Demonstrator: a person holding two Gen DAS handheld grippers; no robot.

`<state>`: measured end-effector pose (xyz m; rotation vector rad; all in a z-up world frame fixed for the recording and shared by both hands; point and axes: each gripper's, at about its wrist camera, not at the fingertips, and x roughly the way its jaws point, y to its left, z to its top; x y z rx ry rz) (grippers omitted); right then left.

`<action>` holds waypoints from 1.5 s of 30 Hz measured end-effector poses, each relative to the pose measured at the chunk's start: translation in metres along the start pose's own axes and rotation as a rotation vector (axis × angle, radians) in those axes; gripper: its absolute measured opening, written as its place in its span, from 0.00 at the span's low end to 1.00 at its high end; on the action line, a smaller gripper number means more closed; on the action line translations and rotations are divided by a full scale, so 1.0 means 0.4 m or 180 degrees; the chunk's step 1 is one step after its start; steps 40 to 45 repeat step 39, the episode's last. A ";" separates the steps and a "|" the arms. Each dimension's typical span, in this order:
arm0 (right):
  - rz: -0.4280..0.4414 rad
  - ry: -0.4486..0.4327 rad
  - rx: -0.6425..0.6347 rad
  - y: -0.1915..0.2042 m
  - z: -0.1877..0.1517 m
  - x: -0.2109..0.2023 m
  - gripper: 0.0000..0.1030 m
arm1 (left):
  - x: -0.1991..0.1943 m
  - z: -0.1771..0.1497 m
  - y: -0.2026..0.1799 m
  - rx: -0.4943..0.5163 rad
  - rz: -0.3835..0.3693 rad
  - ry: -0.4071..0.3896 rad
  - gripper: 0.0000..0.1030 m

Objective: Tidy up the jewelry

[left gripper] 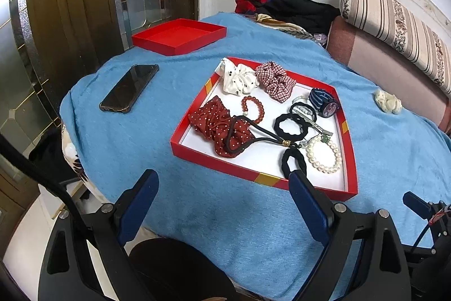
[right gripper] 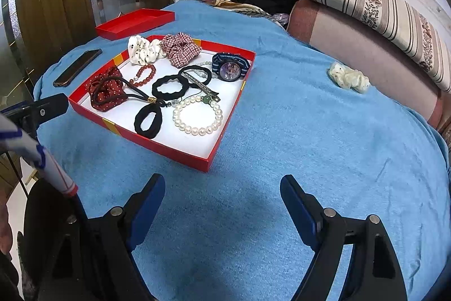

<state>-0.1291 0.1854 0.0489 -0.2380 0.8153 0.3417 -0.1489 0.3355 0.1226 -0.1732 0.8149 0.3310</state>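
Observation:
A red box with a white floor [left gripper: 248, 169] [right gripper: 157, 138] sits on the blue cloth and holds several pieces: a pearl bracelet [left gripper: 324, 155] [right gripper: 197, 114], a red bead bracelet [left gripper: 253, 108] [right gripper: 143, 74], a blue watch [left gripper: 324, 102] [right gripper: 231, 66], black hair ties [left gripper: 293, 124] [right gripper: 169, 88], a red dotted scrunchie [left gripper: 217, 123] [right gripper: 107, 92], a white scrunchie [left gripper: 238, 78] [right gripper: 143, 50] and a plaid scrunchie [left gripper: 274, 79] [right gripper: 180, 48]. A cream scrunchie [left gripper: 387, 101] [right gripper: 349, 78] lies alone on the cloth at the right. My left gripper [left gripper: 224, 189] and my right gripper [right gripper: 222, 195] are open and empty, in front of the box.
A red lid [left gripper: 179, 35] [right gripper: 135, 22] lies at the far left of the cloth. A black phone [left gripper: 129, 88] [right gripper: 77, 66] lies left of the box. A striped cushion [left gripper: 394, 24] [right gripper: 380, 10] and dark clothes [left gripper: 293, 9] are behind.

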 end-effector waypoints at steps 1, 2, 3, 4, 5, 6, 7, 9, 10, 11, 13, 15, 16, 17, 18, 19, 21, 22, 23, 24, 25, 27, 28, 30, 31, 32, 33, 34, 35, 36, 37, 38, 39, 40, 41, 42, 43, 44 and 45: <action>0.0007 -0.0001 -0.0001 0.001 0.001 0.000 0.85 | 0.002 0.001 -0.001 0.0012 0.0013 0.0006 0.90; 0.0012 -0.0003 -0.0006 0.002 0.001 0.001 0.85 | 0.002 0.001 -0.003 0.0020 0.0021 0.0008 0.90; 0.0014 -0.0006 -0.0011 0.003 0.001 0.001 0.85 | 0.002 0.002 -0.004 0.0030 0.0030 0.0012 0.90; 0.0015 -0.0007 -0.0014 0.003 0.000 0.002 0.85 | 0.003 0.002 -0.008 0.0046 0.0050 0.0011 0.90; 0.0016 -0.0007 -0.0013 0.003 -0.001 0.002 0.85 | 0.002 0.002 -0.011 0.0063 0.0071 0.0005 0.90; 0.0023 -0.0003 -0.0006 0.002 -0.002 0.003 0.85 | 0.001 0.000 -0.015 0.0081 0.0093 -0.0003 0.90; 0.0030 0.0000 0.0003 0.000 -0.003 0.004 0.85 | 0.000 -0.001 -0.018 0.0096 0.0116 -0.0011 0.90; 0.0031 0.0003 0.0018 0.000 -0.005 0.006 0.85 | -0.001 -0.001 -0.024 0.0121 0.0156 -0.0044 0.90; 0.0035 0.0004 0.0021 -0.002 -0.006 0.007 0.85 | -0.001 -0.001 -0.026 0.0136 0.0162 -0.0053 0.90; 0.0036 0.0002 0.0022 -0.004 -0.007 0.008 0.85 | -0.001 0.000 -0.028 0.0147 0.0170 -0.0053 0.90; 0.0030 0.0005 0.0024 -0.005 -0.007 0.010 0.85 | -0.001 0.001 -0.031 0.0168 0.0201 -0.0044 0.90; 0.0033 0.0015 0.0026 -0.007 -0.007 0.014 0.85 | -0.003 0.004 -0.028 0.0165 0.0209 -0.0044 0.90; 0.0036 0.0019 0.0028 -0.007 -0.007 0.015 0.85 | -0.003 0.005 -0.026 0.0159 0.0225 -0.0043 0.90; 0.0039 0.0022 0.0025 -0.007 -0.008 0.016 0.85 | -0.004 0.007 -0.025 0.0154 0.0237 -0.0043 0.90; 0.0043 0.0024 0.0020 -0.007 -0.009 0.016 0.85 | -0.004 0.008 -0.023 0.0149 0.0252 -0.0045 0.90; 0.0045 0.0022 0.0017 -0.006 -0.010 0.015 0.85 | -0.003 0.008 -0.022 0.0144 0.0264 -0.0043 0.90; 0.0055 0.0014 0.0014 -0.005 -0.011 0.013 0.85 | -0.003 0.008 -0.020 0.0143 0.0305 -0.0028 0.90; 0.0064 0.0006 0.0013 -0.005 -0.011 0.011 0.85 | -0.002 0.007 -0.020 0.0145 0.0317 -0.0015 0.90; 0.0071 -0.0004 0.0014 -0.004 -0.012 0.008 0.85 | -0.003 0.007 -0.019 0.0144 0.0321 -0.0004 0.90; 0.0076 -0.0018 0.0015 -0.004 -0.012 0.005 0.85 | -0.003 0.007 -0.019 0.0145 0.0326 0.0002 0.90; 0.0077 -0.0031 0.0018 -0.004 -0.012 0.001 0.85 | -0.004 0.007 -0.020 0.0148 0.0337 0.0007 0.90; 0.0085 -0.0047 0.0026 -0.006 -0.011 -0.004 0.85 | -0.008 0.007 -0.022 0.0156 0.0350 0.0011 0.90; 0.0088 -0.0054 0.0034 -0.008 -0.011 -0.006 0.85 | -0.008 0.008 -0.022 0.0153 0.0344 0.0009 0.90; 0.0104 -0.0064 0.0057 -0.014 -0.013 -0.012 0.85 | -0.011 0.008 -0.024 0.0159 0.0360 0.0005 0.90; 0.0111 -0.0067 0.0068 -0.016 -0.015 -0.015 0.85 | -0.015 0.008 -0.027 0.0167 0.0367 -0.0003 0.90; 0.0113 -0.0068 0.0077 -0.018 -0.016 -0.016 0.85 | -0.019 0.008 -0.030 0.0177 0.0373 -0.0011 0.90; 0.0118 -0.0073 0.0090 -0.022 -0.019 -0.019 0.85 | -0.024 0.008 -0.032 0.0181 0.0380 -0.0018 0.90; 0.0121 -0.0080 0.0102 -0.026 -0.021 -0.022 0.85 | -0.029 0.008 -0.036 0.0189 0.0391 -0.0027 0.90; 0.0122 -0.0086 0.0110 -0.029 -0.023 -0.025 0.85 | -0.035 0.008 -0.039 0.0198 0.0403 -0.0036 0.90; 0.0122 -0.0094 0.0121 -0.034 -0.025 -0.029 0.86 | -0.040 0.009 -0.043 0.0203 0.0411 -0.0043 0.90; 0.0122 -0.0104 0.0133 -0.039 -0.027 -0.033 0.86 | -0.046 0.009 -0.047 0.0207 0.0418 -0.0052 0.90; 0.0123 -0.0113 0.0145 -0.044 -0.028 -0.036 0.86 | -0.052 0.010 -0.052 0.0214 0.0423 -0.0061 0.90; 0.0121 -0.0127 0.0162 -0.052 -0.030 -0.042 0.86 | -0.057 0.011 -0.056 0.0223 0.0422 -0.0069 0.90; 0.0121 -0.0127 0.0162 -0.052 -0.030 -0.042 0.86 | -0.057 0.011 -0.056 0.0223 0.0422 -0.0069 0.90; 0.0121 -0.0127 0.0162 -0.052 -0.030 -0.042 0.86 | -0.057 0.011 -0.056 0.0223 0.0422 -0.0069 0.90; 0.0121 -0.0127 0.0162 -0.052 -0.030 -0.042 0.86 | -0.057 0.011 -0.056 0.0223 0.0422 -0.0069 0.90; 0.0121 -0.0127 0.0162 -0.052 -0.030 -0.042 0.86 | -0.057 0.011 -0.056 0.0223 0.0422 -0.0069 0.90; 0.0121 -0.0127 0.0162 -0.052 -0.030 -0.042 0.86 | -0.057 0.011 -0.056 0.0223 0.0422 -0.0069 0.90; 0.0121 -0.0127 0.0162 -0.052 -0.030 -0.042 0.86 | -0.057 0.011 -0.056 0.0223 0.0422 -0.0069 0.90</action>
